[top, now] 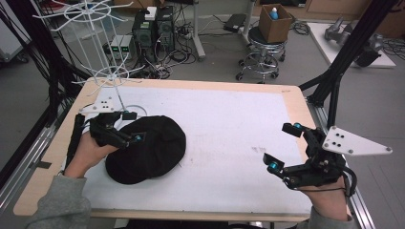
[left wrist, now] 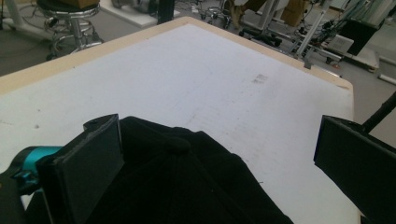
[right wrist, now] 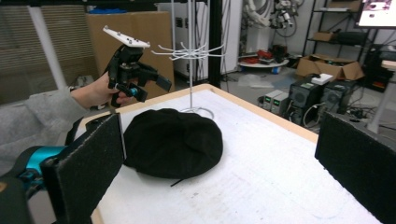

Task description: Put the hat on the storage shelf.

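A soft black fabric cap lies on the left half of the white-topped, wood-edged counter, just in front of the round base of a white wire display rack that stands near the far left corner. The left tongs hang over the cap's left rim with jaws spread wide and nothing between them; in the left gripper view the cap's crown rises between the two black pads, short of both. The right tongs hover near the counter's right edge, well apart from the cap, jaws likewise wide and empty. Between the cap and the right tongs the white surface lies bare but for a faint smudge, leaving broad room across the middle and front. In the right gripper view the left tongs sit above the cap's far side, close to the rack's stem. The rack's upper tier is cut off by the frame in the high view, and the cap's near edge runs out of the bottom of the left gripper view. Whether the cap has a brim is hard to make out.
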`<control>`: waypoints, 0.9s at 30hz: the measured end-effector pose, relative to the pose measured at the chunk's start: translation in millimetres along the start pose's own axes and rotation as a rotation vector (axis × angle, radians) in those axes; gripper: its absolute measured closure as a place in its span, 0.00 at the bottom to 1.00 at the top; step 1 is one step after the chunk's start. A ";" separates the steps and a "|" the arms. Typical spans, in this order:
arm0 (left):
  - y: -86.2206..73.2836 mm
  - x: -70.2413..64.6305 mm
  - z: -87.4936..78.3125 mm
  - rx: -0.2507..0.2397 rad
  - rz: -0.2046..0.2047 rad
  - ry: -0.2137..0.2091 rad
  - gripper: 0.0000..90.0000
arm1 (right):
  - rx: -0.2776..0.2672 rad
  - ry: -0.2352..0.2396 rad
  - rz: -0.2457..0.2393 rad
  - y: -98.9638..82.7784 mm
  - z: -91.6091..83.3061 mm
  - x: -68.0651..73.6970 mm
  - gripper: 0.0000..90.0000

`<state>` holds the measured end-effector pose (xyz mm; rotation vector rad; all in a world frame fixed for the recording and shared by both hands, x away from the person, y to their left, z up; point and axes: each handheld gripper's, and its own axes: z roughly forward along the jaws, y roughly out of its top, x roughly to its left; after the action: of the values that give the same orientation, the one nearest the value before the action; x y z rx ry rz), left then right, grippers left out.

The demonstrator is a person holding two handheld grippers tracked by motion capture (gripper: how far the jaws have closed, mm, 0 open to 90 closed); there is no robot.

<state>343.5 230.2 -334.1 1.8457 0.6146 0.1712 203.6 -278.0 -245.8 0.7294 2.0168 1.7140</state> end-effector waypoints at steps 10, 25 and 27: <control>10.8 5.5 24.5 0.044 -0.012 -0.005 0.02 | -0.002 0.008 -0.008 0.0 -0.9 -0.3 0.01; 2.2 19.4 46.8 0.170 -0.045 0.049 0.02 | 0.007 0.022 -0.008 -0.3 0.1 0.9 0.01; 0.9 20.9 49.1 0.180 -0.044 0.054 0.02 | 0.010 0.027 -0.010 -0.2 1.0 1.2 0.01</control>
<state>381.5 199.1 -354.8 2.0040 0.7275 0.1412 203.3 -276.5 -246.1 0.7017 2.0447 1.7180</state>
